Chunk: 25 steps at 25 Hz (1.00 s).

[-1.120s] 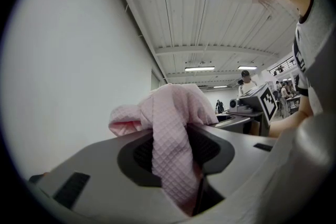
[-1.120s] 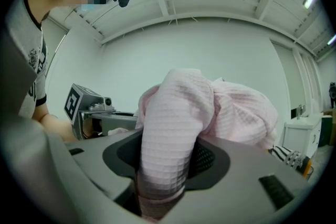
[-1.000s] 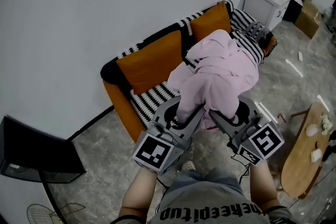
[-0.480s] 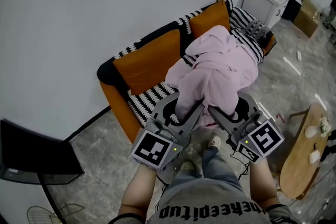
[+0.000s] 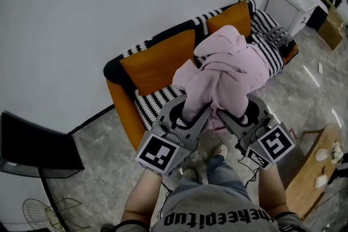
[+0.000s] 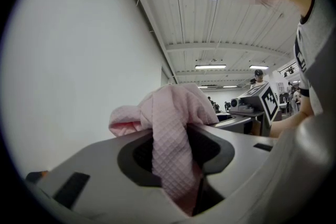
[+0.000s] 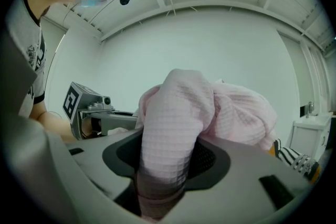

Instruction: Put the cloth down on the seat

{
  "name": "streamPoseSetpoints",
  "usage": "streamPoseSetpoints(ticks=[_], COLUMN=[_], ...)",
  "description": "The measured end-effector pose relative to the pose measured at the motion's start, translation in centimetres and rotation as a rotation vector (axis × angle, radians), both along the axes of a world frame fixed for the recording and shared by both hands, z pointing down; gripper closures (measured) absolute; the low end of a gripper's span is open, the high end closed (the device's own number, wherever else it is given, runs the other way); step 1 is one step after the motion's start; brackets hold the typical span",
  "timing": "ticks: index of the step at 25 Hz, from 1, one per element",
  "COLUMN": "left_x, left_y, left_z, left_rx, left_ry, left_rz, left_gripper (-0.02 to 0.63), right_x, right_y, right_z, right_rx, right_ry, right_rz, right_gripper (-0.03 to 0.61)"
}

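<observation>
Head view: pink cloth (image 5: 228,76) hangs bunched ahead of my left gripper (image 5: 190,116) and right gripper (image 5: 229,117), over the sofa seat (image 5: 152,101). Left gripper view: fingers (image 6: 94,165) clenched on a fold. Right gripper view: same. I'd lower first, then release both together.

The cloth (image 5: 231,70) is pale pink with a small waffle pattern, bunched in thick folds. Two parts of it are pinched in the left gripper (image 5: 193,115) and the right gripper (image 5: 224,117), in front of the black-and-white striped seat (image 5: 154,103). The bunch hides much of the seat; I cannot tell if it touches it.
</observation>
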<state>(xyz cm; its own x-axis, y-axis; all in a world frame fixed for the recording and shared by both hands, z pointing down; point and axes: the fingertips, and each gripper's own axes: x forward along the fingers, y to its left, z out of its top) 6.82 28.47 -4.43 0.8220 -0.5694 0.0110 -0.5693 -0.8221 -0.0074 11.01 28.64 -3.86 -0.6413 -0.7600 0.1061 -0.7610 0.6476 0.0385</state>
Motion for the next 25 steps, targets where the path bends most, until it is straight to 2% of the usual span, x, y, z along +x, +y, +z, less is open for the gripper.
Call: streamPoseSetpoints(ticks=[11, 17, 22, 25], left_x=[3.7, 7.9, 8.8, 8.9], left_y=[-6.6, -10.9, -11.8, -11.6], left_z=[0.9, 0.9, 1.2, 1.6], left_rx=[-0.004, -0.021, -0.006, -0.062], left_ry=[0.006, 0.006, 0.008, -0.005], left_rz=[-0.144, -0.219, -0.261, -0.282], left_gripper=[0.445, 0.445, 0.445, 0.445], right_x=[3.8, 7.9, 8.8, 8.8], right_y=[-7.1, -11.7, -12.7, -12.9], right_z=[0.7, 0.7, 1.1, 1.2], right_rx=[-0.005, -0.007, -0.003, -0.004], right_ry=[0.002, 0.004, 0.005, 0.003], right_rz=[-0.139, -0.211, -0.254, -0.275], right_gripper=[0.342, 0.342, 0.342, 0.342])
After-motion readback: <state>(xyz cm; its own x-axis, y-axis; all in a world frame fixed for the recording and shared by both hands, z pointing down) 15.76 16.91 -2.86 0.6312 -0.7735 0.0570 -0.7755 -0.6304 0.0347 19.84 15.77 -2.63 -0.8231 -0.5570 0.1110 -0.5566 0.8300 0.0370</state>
